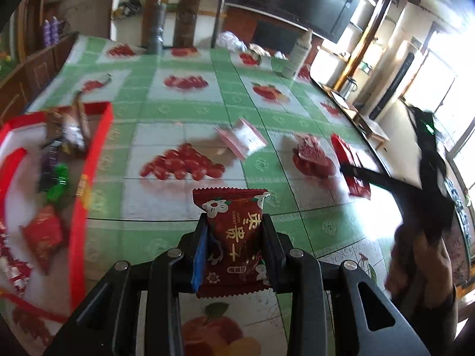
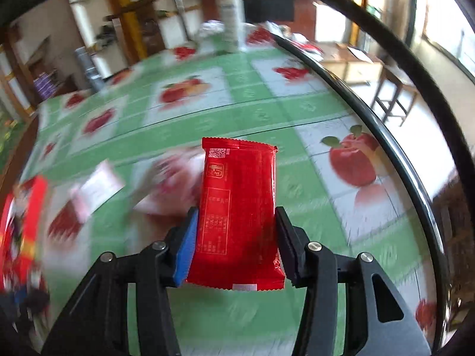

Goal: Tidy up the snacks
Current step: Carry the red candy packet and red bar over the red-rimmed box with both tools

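open tablecloth (image 2: 261,112) past red packet (image 2: 237,207)

A dark red snack packet (image 1: 234,237) with white flowers and gold characters stood upright between the left gripper's fingers, pinched at its sides and lifted off the table. A glossy bright red packet (image 2: 237,216), its back panel of fine print and a QR code showing, stood on end between the right gripper's pads. A pale pink-and-white packet (image 1: 242,141) and a crumpled red-patterned one (image 1: 310,154) lay loose on the tablecloth. A red box (image 1: 98,154) at the left held mixed sweets, among them a green-wrapped candy (image 1: 58,182) and a red packet (image 1: 44,234).
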The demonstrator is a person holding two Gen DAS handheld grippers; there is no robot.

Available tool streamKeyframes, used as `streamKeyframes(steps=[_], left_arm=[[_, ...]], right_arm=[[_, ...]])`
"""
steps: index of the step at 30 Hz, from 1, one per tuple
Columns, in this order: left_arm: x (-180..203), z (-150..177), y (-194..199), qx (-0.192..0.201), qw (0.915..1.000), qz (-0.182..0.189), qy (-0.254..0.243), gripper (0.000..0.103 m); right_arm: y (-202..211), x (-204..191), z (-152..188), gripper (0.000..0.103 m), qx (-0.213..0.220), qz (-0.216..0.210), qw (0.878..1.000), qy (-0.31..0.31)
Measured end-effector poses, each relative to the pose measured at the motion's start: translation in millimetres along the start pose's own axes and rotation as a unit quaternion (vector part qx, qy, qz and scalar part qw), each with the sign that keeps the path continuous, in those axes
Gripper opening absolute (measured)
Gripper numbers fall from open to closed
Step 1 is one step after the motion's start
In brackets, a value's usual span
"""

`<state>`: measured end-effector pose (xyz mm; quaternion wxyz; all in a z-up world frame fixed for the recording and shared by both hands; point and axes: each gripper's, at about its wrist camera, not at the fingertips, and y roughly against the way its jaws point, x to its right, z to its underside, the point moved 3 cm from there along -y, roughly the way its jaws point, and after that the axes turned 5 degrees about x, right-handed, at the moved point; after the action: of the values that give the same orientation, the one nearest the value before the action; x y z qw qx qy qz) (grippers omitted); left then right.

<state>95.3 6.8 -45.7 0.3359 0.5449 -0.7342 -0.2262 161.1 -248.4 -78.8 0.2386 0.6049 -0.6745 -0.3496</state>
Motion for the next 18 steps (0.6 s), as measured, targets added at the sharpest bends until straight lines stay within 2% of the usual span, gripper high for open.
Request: streamKeyframes(steps=[3,9,18], left_arm=[[-2.8,-0.4,15.2,0.015,0.9998,-0.015,0.001,0.032],[-14.4,6.2,40.8,0.032,0.9986,-0.041,0.010,0.032],[-32.0,12.9,60.2,0.048,0.9951,-0.083,0.025,0.032]], right_arm=[[33.1,-27.8,20.6,0.051,0.017,-0.028,0.999,0.042],[78.8,-71.8,53.0,0.051,0.043,-0.054,0.991,0.111],[107.2,-103.9,66.6,0.051,0.078,-0.063,0.981,0.163]])
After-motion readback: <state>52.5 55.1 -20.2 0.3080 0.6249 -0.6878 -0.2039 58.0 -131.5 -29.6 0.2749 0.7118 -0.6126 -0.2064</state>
